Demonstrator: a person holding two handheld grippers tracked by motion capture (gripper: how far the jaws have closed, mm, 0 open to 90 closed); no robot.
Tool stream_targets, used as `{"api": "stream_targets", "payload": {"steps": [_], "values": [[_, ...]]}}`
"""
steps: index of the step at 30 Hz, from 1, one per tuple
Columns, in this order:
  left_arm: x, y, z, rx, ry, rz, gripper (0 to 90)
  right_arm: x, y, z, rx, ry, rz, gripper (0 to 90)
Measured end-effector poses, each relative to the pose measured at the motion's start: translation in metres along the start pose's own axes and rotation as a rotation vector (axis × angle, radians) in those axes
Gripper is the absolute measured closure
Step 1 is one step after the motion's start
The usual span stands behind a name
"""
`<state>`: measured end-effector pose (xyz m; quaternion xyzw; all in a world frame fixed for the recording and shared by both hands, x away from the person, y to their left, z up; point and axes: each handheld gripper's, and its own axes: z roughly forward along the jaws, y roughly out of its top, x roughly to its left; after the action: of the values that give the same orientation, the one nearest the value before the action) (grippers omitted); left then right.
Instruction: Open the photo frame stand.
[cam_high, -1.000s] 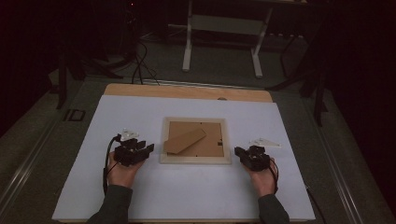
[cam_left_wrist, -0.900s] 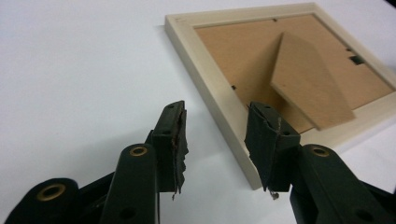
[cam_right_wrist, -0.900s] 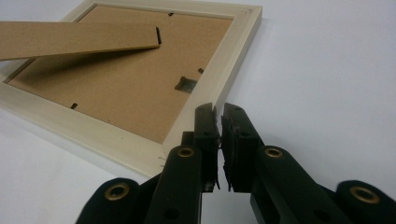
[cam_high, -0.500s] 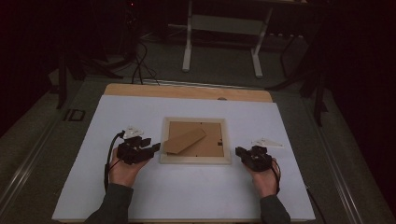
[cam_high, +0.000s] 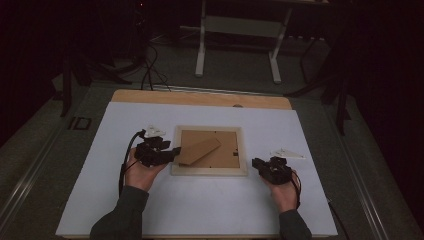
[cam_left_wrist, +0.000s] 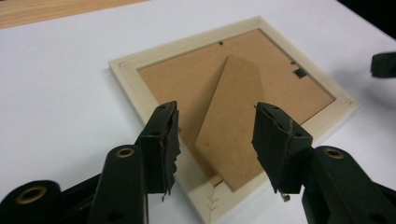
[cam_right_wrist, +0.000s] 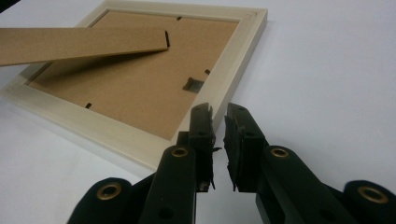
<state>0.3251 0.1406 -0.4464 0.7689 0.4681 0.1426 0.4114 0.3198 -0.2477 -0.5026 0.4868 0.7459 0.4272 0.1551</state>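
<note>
A pale wooden picture frame (cam_high: 209, 171) lies face down on the white table, its brown back up. Its cardboard stand (cam_high: 200, 150) is folded out and slants up toward the left. My left gripper (cam_high: 172, 151) hovers over the frame's left edge. Its jaws have just been opening and now stand open on either side of the stand's (cam_left_wrist: 233, 116) free end, without touching it (cam_left_wrist: 215, 112). My right gripper (cam_high: 257, 162) rests just off the frame's right rim (cam_right_wrist: 233, 60). Its jaws have just been opening to a narrow gap, with nothing between them (cam_right_wrist: 218, 109).
The white table top (cam_high: 210, 215) has bare room in front of the frame and on both sides. A wooden strip (cam_high: 200, 98) runs along its far edge. Behind it, on the dark floor, stand a metal rack's legs (cam_high: 237, 50) and some cables (cam_high: 150, 65).
My left gripper has risen and moved right over the frame's edge, and its jaws have spread wider. The right hand has stayed put, its jaws parting slightly.
</note>
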Motion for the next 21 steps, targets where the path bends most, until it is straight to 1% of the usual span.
{"api": "stream_targets", "payload": {"steps": [4,5,7,11,18,21], "values": [[-0.001,0.005,0.002,0.003,-0.014,-0.003,49.6,0.000,-0.001,0.000,0.004,0.003,0.001,80.6],[-0.001,0.008,0.004,0.009,-0.021,0.006,49.6,0.000,-0.001,0.000,0.003,0.004,0.002,80.5],[-0.001,0.011,0.006,0.015,-0.025,0.008,49.8,0.000,-0.001,0.000,0.003,0.005,0.003,80.4],[-0.001,0.015,0.009,0.018,-0.038,0.000,52.1,-0.001,-0.001,-0.001,0.001,0.007,0.003,79.9],[0.000,0.021,0.016,0.030,-0.040,0.001,51.7,-0.001,-0.001,0.000,0.002,0.010,0.002,79.8],[0.000,0.024,0.020,0.035,-0.048,0.002,50.6,-0.001,-0.001,0.000,0.004,0.010,0.000,79.8]]}}
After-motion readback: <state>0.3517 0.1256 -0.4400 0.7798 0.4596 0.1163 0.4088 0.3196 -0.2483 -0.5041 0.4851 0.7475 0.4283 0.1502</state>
